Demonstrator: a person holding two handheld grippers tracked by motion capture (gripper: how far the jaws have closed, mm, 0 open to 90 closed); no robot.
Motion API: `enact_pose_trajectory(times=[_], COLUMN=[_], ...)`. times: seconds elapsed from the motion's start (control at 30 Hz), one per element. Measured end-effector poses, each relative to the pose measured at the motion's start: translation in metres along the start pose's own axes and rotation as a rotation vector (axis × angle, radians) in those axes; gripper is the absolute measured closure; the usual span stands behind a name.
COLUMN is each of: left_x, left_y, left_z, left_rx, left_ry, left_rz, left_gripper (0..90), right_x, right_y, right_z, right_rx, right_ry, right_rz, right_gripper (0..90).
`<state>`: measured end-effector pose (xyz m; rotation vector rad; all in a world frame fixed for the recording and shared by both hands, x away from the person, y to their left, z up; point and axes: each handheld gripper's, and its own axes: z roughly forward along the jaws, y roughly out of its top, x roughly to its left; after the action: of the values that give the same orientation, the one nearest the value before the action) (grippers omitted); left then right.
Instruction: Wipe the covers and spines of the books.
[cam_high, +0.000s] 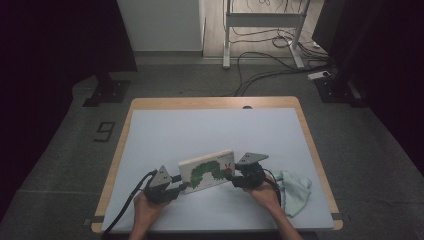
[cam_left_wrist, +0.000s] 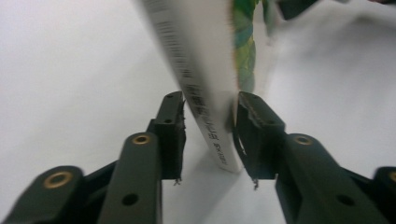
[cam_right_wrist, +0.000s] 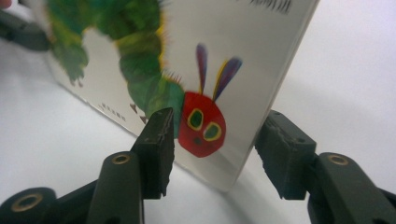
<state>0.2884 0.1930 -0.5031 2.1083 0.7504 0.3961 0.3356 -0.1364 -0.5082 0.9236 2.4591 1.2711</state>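
Observation:
A white board book with a green caterpillar and a red face on its cover stands tilted on its long edge near the table's front. My left gripper is at its left end. In the left gripper view the jaws pinch the book across its printed spine edge, one pad on each side. My right gripper is at the right end. In the right gripper view its jaws straddle the lower corner of the book, one pad on the cover beside the red face, the other behind the back.
A pale green cloth lies crumpled by my right hand at the front right. The pale blue mat covers the wooden table top. Beyond the table are floor cables and a metal stand.

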Motion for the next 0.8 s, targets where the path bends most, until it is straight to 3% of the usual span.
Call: enact_pose_trajectory(times=[0.2,0.33,0.47,0.57,0.8], left_x=[-0.001,-0.006,-0.012,-0.012,-0.007], left_y=[-0.003,-0.005,-0.005,-0.003,-0.003], left_z=[0.000,0.004,0.003,0.005,0.006], left_rx=[-0.004,-0.003,-0.003,-0.002,-0.003], left_ry=[-0.023,-0.087,-0.053,-0.003,-0.035], left_rz=[0.000,0.038,0.085,0.109,0.082], left_gripper=[63.9,66.6,68.0,68.3,68.3], right_x=[0.002,0.007,0.010,0.010,0.006], right_y=[-0.005,-0.003,-0.002,0.001,0.004], right_z=[-0.001,-0.006,-0.009,-0.005,-0.004], right_rx=[-0.012,-0.014,-0.013,-0.018,-0.008], right_ry=[0.002,-0.005,-0.025,-0.056,-0.044], right_rz=[0.006,-0.023,-0.043,-0.061,-0.048], right_gripper=[49.2,50.7,51.4,51.4,50.7])
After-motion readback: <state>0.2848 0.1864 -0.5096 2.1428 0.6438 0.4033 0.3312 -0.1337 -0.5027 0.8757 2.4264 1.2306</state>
